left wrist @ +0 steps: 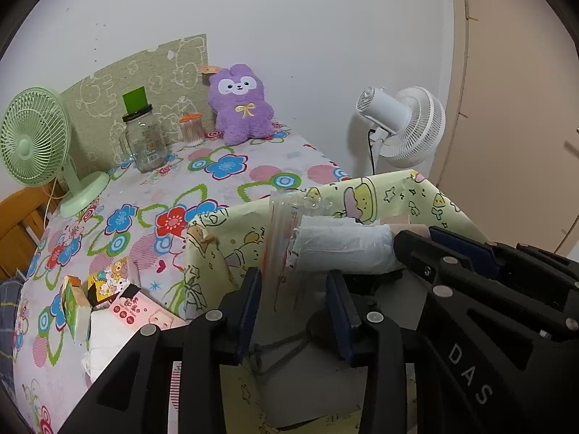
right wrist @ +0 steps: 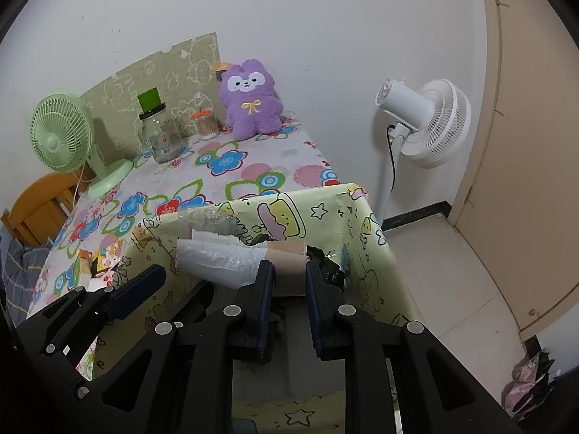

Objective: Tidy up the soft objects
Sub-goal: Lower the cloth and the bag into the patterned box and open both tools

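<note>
- The right gripper [right wrist: 288,282] is clamped on the tan cardboard core of a roll of white plastic bags [right wrist: 224,262], holding it level over the open yellow cartoon-print storage box [right wrist: 325,217].
- In the left wrist view the same roll [left wrist: 343,249] crosses from the right, its white end pointing left, with the right gripper's black arm at the right edge.
- The left gripper [left wrist: 294,300] has its jaws apart; a clear zip bag with red stripes [left wrist: 280,238] hangs between them, and neither pad presses on it.
- The box stands at the near right corner of a table under a flower-print tablecloth [left wrist: 217,166].
- Far along the wall sit a purple plush toy [left wrist: 240,103], a glass jar with a black lid [left wrist: 144,137] and a small container of cotton swabs [left wrist: 191,128].
- A green desk fan [left wrist: 36,144] stands at the far left; a white standing fan [right wrist: 423,119] is on the floor to the right.
</note>
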The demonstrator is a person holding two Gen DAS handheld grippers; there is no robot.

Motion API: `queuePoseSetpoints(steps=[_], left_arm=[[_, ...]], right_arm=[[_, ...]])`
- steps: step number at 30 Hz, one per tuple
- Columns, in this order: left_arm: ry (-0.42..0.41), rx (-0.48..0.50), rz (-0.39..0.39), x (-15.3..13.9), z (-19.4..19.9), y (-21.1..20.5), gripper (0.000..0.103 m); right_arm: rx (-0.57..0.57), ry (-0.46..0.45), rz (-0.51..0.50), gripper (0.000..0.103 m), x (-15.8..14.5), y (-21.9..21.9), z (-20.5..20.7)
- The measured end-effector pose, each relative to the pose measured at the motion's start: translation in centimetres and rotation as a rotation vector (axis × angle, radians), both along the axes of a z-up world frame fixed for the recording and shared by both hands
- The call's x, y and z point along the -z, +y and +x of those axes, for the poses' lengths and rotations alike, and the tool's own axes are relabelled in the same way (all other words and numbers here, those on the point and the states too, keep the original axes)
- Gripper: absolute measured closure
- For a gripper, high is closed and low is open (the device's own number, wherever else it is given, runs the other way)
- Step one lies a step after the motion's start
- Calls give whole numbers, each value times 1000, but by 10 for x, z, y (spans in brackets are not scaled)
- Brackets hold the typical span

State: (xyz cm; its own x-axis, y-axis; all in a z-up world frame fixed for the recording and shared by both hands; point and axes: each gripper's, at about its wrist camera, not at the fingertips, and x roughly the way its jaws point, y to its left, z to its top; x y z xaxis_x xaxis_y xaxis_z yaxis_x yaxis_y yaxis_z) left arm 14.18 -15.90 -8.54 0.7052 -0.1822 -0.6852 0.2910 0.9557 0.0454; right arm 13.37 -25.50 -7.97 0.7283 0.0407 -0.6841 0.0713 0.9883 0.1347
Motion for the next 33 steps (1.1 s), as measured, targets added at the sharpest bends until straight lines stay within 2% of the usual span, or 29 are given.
queuePoseSetpoints(steps=[2,4,7,8,10,11,12,17,21,24,33], left_arm=[[7,8,-6,0,-2,-1,62],[8,13,-8,-1,-4,-1,51],[-1,19,-12,-4,-10,-2,41],[-1,20,-14,-4,-11,-2,40],[1,25,-13,-5,-14,-3,34],[2,25,-13,-5,-15,-3,34],[1,27,-13,-6,-17,-4,33],[-1,28,-20,-10,-23,-3,26],[-8,34,-32,-14,-29,-1,19],[-22,37,-34,-19,-35,1,15],[-45,46,-49,-32,-50,10,7]], right_arm=[[-4,-1,6,81,0,-1,-2],[-9,1,5,81,0,-1,-3],[-14,4,-2,80,-1,-1,-5],[-17,5,-6,77,-1,-1,-6],[-18,3,-10,64,-2,-1,-8],[-19,-2,-7,51,-2,-1,-10],[-19,-11,0,45,-3,-2,-12],[-25,-29,-7,41,-7,0,-20],[-27,-53,-19,26,-12,2,-27],[-26,-67,-24,20,-17,3,-32],[-25,-121,-44,10,-33,13,-49]])
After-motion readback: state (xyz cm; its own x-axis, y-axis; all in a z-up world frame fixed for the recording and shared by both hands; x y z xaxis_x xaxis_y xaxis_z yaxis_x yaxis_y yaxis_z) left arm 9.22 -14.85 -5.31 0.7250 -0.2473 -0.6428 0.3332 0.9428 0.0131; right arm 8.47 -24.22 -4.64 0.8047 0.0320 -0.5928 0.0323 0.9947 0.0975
